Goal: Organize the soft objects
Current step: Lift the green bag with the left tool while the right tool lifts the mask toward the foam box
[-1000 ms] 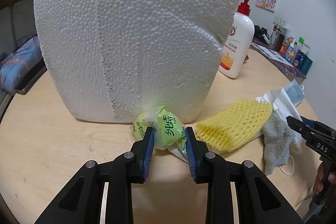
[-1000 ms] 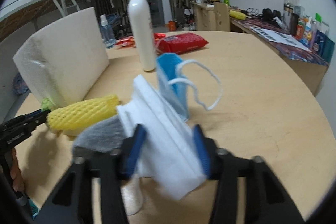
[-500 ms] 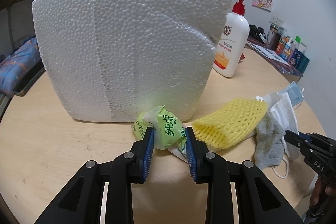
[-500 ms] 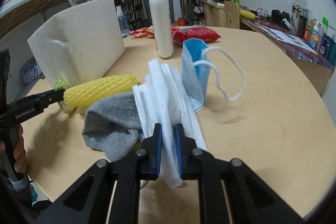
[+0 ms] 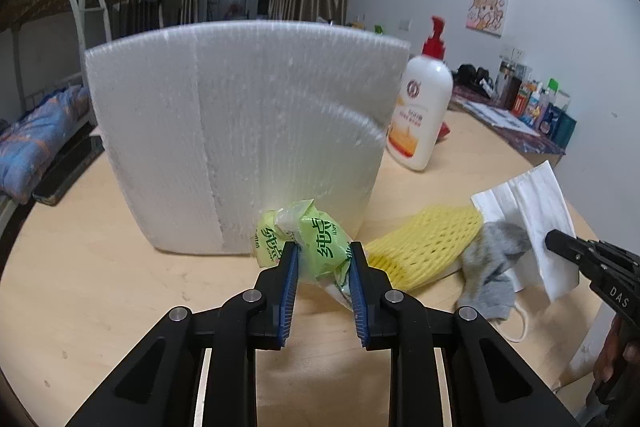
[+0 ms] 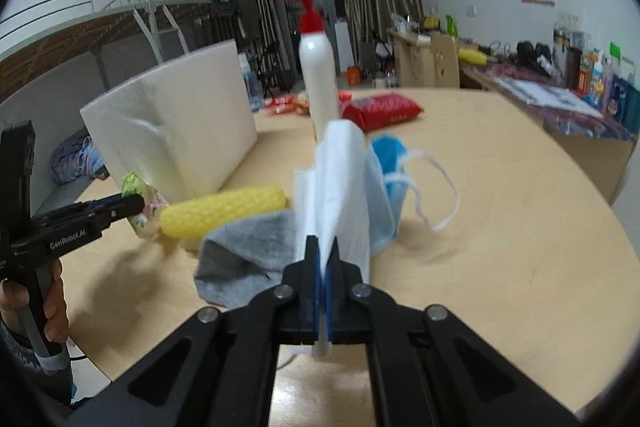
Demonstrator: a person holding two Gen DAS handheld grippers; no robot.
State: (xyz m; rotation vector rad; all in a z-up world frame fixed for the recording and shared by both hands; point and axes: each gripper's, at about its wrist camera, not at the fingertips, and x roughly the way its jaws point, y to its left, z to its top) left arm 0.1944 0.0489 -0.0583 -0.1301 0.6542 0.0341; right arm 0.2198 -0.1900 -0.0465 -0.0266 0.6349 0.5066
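A green plastic packet [image 5: 320, 235] sits between the blue pads of my left gripper [image 5: 323, 247]; the jaws are closing and press on it, just in front of the white foam slab [image 5: 240, 131]. My right gripper [image 6: 322, 241] is shut on a white pleated face mask [image 6: 340, 171], which stands up from its jaws. A grey sock [image 6: 244, 251] and a yellow foam net sleeve [image 6: 224, 211] lie left of it. A blue face mask [image 6: 384, 187] lies right behind the white one. In the left wrist view the right gripper [image 5: 554, 239] holds the white mask [image 5: 532, 203].
A white pump bottle with a red top [image 6: 318, 75] stands behind the masks, next to a red packet [image 6: 380, 109]. The round wooden table [image 6: 500, 227] ends close on the right. Boxes and papers fill a side desk [image 6: 580, 95]. A hand holds the left gripper [image 6: 136, 203].
The right jaws closed on the white mask and lifted it off the table. The left gripper drew back and rose slightly with the green packet between its pads.
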